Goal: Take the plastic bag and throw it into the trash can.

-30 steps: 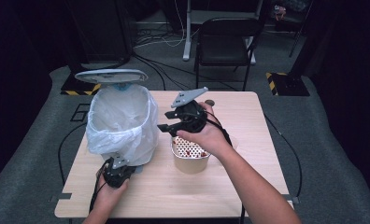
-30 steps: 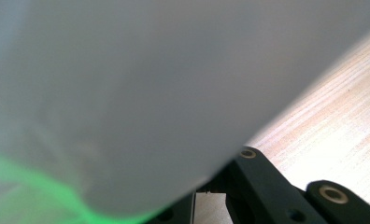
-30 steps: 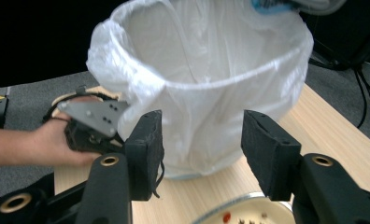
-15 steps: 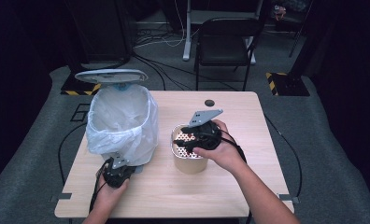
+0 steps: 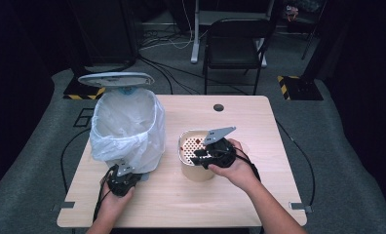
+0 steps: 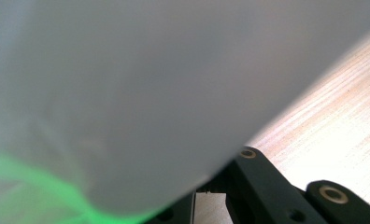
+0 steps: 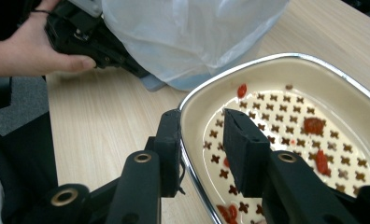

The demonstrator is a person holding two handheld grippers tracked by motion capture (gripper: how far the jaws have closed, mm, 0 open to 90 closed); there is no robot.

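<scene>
Your right tool (image 7: 202, 154) straddled the near rim of the cream perforated strainer bowl (image 5: 197, 155), jaws just closing, one each side. The bowl stood just beside the white plastic-lined bin (image 5: 127, 127), where your left tool (image 5: 123, 179) stayed shut on the liner.

Counted items: 1 light wooden table (image 5: 259, 195), 1 white plastic-lined waste bin (image 5: 127, 126) at centre left, 1 cream perforated strainer bowl (image 5: 193, 168) at centre, 2 black handheld grippers, 1 black folding chair (image 5: 235, 46) at top.
</scene>
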